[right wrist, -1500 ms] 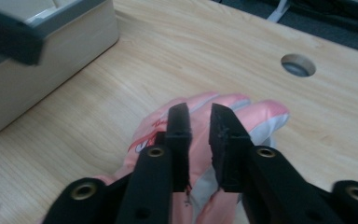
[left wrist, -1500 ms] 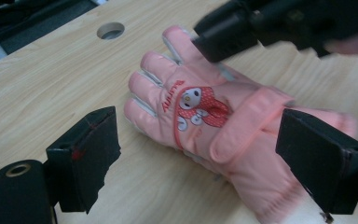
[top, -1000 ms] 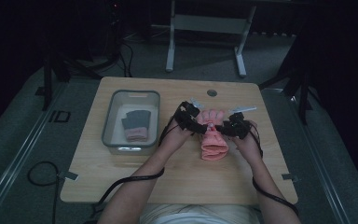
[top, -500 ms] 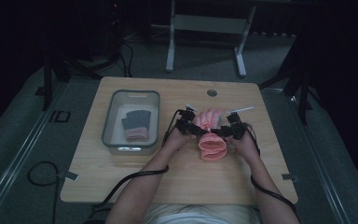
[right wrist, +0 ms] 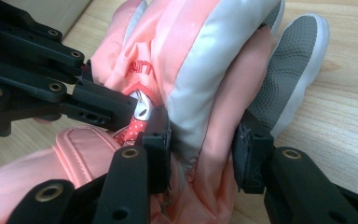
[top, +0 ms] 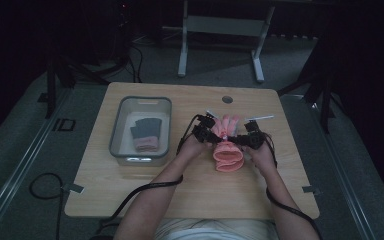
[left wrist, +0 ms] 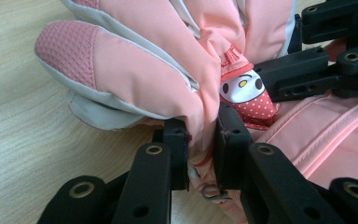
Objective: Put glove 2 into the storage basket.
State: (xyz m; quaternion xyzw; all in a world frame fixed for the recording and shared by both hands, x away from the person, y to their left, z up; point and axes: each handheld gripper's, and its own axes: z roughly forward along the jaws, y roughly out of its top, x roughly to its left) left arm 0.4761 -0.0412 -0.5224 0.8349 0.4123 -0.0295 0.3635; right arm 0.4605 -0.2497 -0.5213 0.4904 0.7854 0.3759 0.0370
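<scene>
A pink and white padded glove [top: 228, 152] with a cartoon patch lies on the wooden table [top: 130, 190], fingers pointing away from the person. My left gripper [top: 214, 135] is shut on the glove's fabric near the patch; in the left gripper view its jaws pinch a fold [left wrist: 200, 135] of the glove [left wrist: 140, 70]. My right gripper [top: 240, 140] is shut on the other side; in the right gripper view its jaws squeeze a thick bunch [right wrist: 200, 140] of the glove [right wrist: 191, 56]. Each gripper's camera also catches the other gripper close by, on the patch.
A grey plastic bin [top: 117, 125] stands left of the hands and holds a dark grey and pink pair of gloves [top: 145, 134]. A round hole [top: 227, 99] sits near the table's far edge. Metal frame legs stand on the floor beyond.
The two grippers have drawn a little closer together over the glove, bunching it between them. Both have kept their hold throughout.
</scene>
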